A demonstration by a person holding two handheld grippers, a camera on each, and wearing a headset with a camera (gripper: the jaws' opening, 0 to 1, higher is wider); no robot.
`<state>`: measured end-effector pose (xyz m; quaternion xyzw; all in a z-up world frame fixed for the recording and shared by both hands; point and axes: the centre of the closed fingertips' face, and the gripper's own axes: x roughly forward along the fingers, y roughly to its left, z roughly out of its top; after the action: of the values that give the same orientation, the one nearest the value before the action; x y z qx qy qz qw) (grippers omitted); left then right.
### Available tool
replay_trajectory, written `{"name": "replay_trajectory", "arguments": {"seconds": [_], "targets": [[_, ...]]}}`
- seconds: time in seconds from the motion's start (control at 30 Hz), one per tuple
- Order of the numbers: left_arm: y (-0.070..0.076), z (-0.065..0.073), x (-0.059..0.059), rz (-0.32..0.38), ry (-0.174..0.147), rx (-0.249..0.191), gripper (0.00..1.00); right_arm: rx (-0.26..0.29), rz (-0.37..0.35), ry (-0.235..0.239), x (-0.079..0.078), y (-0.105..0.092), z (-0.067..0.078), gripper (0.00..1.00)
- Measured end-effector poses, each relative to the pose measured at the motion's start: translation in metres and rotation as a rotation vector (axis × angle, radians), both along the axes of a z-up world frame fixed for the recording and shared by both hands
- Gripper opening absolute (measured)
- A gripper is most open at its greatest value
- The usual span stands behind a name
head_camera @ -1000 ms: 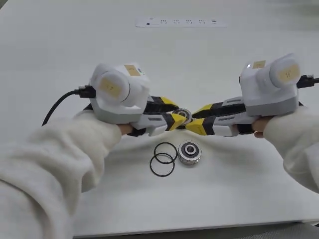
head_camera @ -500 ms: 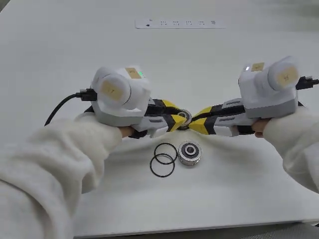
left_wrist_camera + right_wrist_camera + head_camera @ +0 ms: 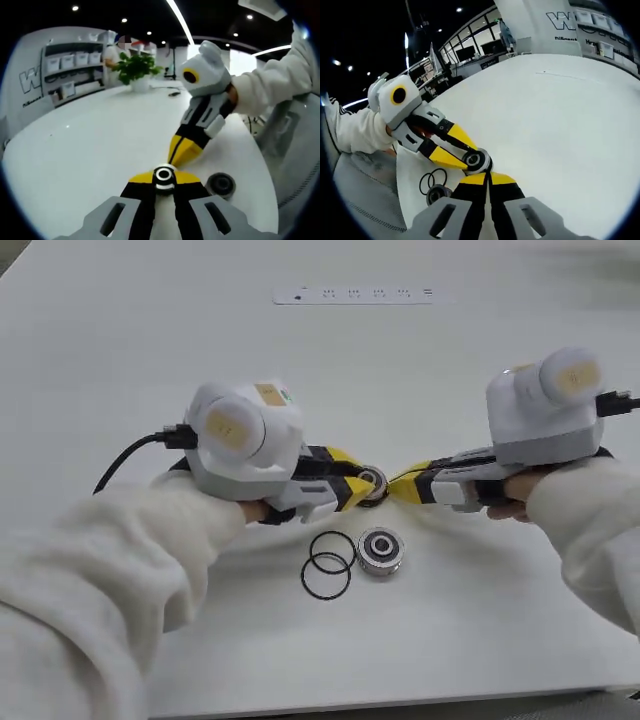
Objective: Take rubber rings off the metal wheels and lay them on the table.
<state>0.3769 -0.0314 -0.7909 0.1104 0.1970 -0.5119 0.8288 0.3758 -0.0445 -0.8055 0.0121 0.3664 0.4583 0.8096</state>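
left gripper point(image 3: 353, 487): jaws pinching a wheel point(image 3: 373, 480) above the table point(image 3: 480, 610) | right gripper point(image 3: 404, 485): jaws pressed together, tips at that wheel's rim | second wheel point(image 3: 380, 548): lies on table just beside two overlapping loose rings point(image 3: 303, 573)

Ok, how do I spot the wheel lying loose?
On the white table, find where the left tool and right tool meet. Just nearer the person, this wheel lies flat beside two black rings; the other wheel is held between the tools.
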Motion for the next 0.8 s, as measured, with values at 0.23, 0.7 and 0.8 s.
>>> {"name": "replay_trajectory", "arguments": {"seconds": [0.23, 0.7, 0.8], "targets": [[0.000, 0.000, -0.001, 0.000, -0.003, 0.002, 0.14, 0.071, -0.070, 0.074, 0.002, 0.001, 0.006, 0.00], [0.000, 0.001, -0.003, 0.007, -0.012, 0.003, 0.14, 0.073, -0.079, 0.081, 0.002, 0.006, 0.011, 0.00], [0.000, 0.001, -0.003, 0.006, -0.018, 0.004, 0.13, 0.073, -0.078, 0.082, 0.002, 0.006, 0.012, 0.00]]}}
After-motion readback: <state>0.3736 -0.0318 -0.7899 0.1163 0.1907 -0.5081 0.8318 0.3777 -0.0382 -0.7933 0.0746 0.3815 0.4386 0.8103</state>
